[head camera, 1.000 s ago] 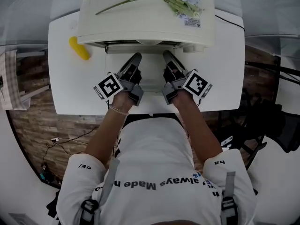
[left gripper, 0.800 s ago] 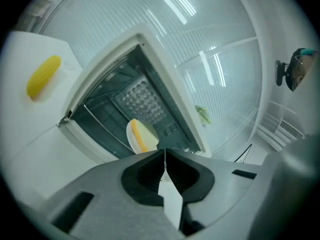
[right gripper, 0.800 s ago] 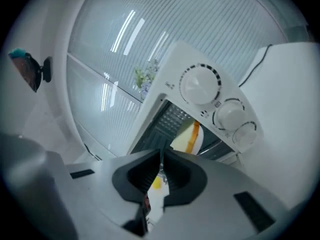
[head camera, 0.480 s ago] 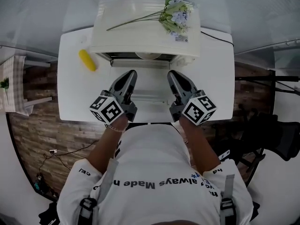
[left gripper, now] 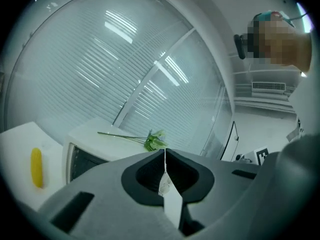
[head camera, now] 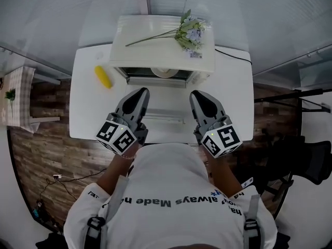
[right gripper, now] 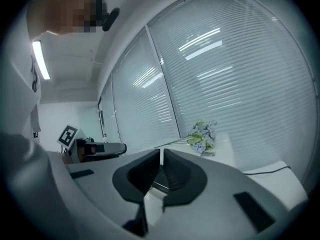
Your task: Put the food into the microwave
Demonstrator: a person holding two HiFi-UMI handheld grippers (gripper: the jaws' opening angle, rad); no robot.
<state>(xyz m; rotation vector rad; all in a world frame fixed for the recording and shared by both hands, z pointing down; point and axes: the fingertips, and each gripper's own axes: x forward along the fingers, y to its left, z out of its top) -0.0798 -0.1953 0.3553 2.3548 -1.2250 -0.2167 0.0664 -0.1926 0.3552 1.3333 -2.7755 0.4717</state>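
Corn (head camera: 103,77) lies on the table (head camera: 85,113), just left of the microwave (head camera: 161,45), not yet picked up. The left gripper (head camera: 139,93) and right gripper (head camera: 197,95) have drawn back from the microwave, both with jaws pressed together on nothing. Its door (head camera: 161,108) is now folded down, so I judge loading can begin. Flowers (head camera: 189,31) lie on top of the microwave; nothing seems to block the opening.
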